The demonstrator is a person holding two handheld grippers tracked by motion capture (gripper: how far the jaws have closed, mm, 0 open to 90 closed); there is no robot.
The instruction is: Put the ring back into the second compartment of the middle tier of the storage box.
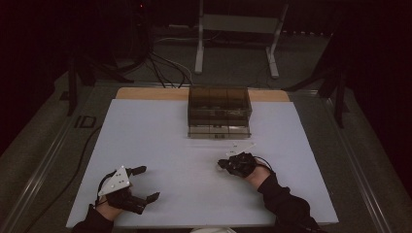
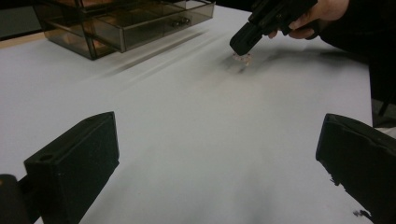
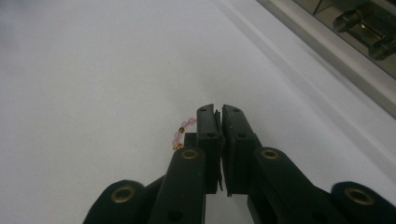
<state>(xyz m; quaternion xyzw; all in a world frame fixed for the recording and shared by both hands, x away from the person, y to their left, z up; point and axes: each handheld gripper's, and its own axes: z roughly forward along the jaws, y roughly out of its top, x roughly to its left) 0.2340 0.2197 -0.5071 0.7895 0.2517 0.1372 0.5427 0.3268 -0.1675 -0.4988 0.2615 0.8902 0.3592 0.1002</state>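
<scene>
So at this point I had the right gripper [image 3: 220,112] pinched tight on a little pink-and-gold bead bracelet [image 3: 181,134], tips angled down at the white desk [image 1: 160,141] just in front of the smoky plastic drawer box [image 1: 219,110]. The beads curled out from one side of the jaws, low over the surface, so I'd say I only had it by a short stretch, which made sense for something that thin and floppy. The left gripper [image 1: 139,183] sat spread wide, well apart near my edge of the desk, gripping nothing; I reckon I'd parked it there to keep it out of the way, ready for a drawer if needed.
</scene>
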